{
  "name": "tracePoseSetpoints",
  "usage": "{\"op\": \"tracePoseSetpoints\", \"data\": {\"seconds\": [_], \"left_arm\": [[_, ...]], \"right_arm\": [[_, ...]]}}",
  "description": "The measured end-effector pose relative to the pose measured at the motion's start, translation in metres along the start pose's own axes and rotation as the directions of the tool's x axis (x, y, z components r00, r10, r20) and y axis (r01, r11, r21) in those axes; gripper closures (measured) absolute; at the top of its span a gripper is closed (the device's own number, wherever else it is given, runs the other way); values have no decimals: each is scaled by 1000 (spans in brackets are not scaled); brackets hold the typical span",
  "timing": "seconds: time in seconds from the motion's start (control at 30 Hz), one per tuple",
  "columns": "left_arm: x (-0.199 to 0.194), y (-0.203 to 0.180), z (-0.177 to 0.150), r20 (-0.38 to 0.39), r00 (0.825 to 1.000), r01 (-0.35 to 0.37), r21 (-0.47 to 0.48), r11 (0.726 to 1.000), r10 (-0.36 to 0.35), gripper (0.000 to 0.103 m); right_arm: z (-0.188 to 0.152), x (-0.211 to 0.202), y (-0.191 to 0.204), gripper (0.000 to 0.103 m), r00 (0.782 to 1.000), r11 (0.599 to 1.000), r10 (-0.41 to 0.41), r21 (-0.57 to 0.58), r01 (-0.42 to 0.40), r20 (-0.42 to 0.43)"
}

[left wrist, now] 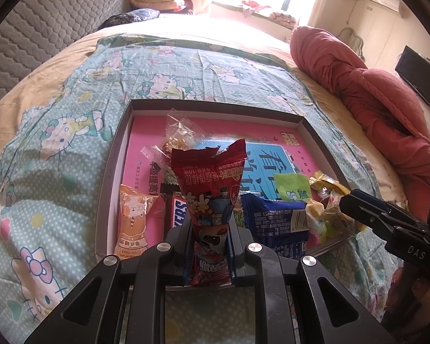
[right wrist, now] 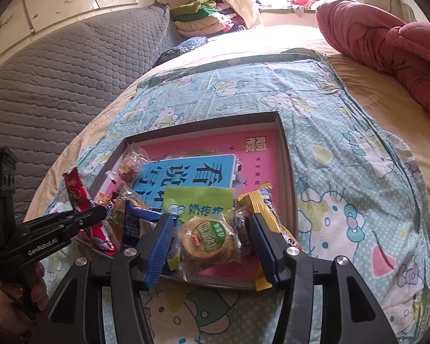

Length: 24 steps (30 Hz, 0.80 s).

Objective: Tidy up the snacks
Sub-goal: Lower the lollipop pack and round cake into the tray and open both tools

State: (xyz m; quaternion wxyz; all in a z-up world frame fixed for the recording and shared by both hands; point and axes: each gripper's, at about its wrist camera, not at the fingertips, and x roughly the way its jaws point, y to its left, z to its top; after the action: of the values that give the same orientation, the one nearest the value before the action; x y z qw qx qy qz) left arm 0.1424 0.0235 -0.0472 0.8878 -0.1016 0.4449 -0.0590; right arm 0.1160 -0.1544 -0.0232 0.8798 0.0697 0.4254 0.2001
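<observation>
A shallow grey box (left wrist: 215,105) with a pink-and-blue book in its bottom lies on the bed and holds several snacks. My left gripper (left wrist: 210,229) is shut on a red snack packet (left wrist: 209,177), which stands upright over the box's near edge. Under it lie a Snickers bar (left wrist: 180,215), an orange cat packet (left wrist: 132,218) and a blue packet (left wrist: 275,223). My right gripper (right wrist: 212,220) is open over the near right corner of the box (right wrist: 283,149). A round cookie in clear wrap (right wrist: 209,240) lies between its blue pads (right wrist: 160,246), untouched. A green packet (right wrist: 197,203) and a yellow packet (right wrist: 258,203) lie just beyond.
The box rests on a Hello Kitty sheet (left wrist: 57,143) spread over the bed. A rolled red quilt (left wrist: 358,86) lies along the right side. A grey quilted headboard (right wrist: 71,71) and folded clothes (right wrist: 200,14) are at the left and far end.
</observation>
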Motion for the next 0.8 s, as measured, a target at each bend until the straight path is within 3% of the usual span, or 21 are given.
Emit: {"op": "tracePoseSetpoints", "data": {"seconds": [0.33,0.47,0.63,0.7,0.8], "left_arm": [[1,2,0,-11,1000,14,-18,1000,-14,80],[-1,0,0,-8,1000,29,-14,999,-29,72],[0,-5,-1,-16,999,45,-1,999,-45,69],[0,-7,-2,-18,999,50,5,999,-50,60],[2,-9,-2,-29,998,57,15,998,-56,57]], "right_arm": [[2,-2,-4,48,999,999,35,29,-35,10],[2,-2,-4,48,999,999,36,29,-36,12],[2,-1,-3,48,999,999,37,27,-37,8],[2,-1,-3,48,999,999,37,28,-37,10],[2,-2,-3,48,999,999,40,28,-40,15]]}}
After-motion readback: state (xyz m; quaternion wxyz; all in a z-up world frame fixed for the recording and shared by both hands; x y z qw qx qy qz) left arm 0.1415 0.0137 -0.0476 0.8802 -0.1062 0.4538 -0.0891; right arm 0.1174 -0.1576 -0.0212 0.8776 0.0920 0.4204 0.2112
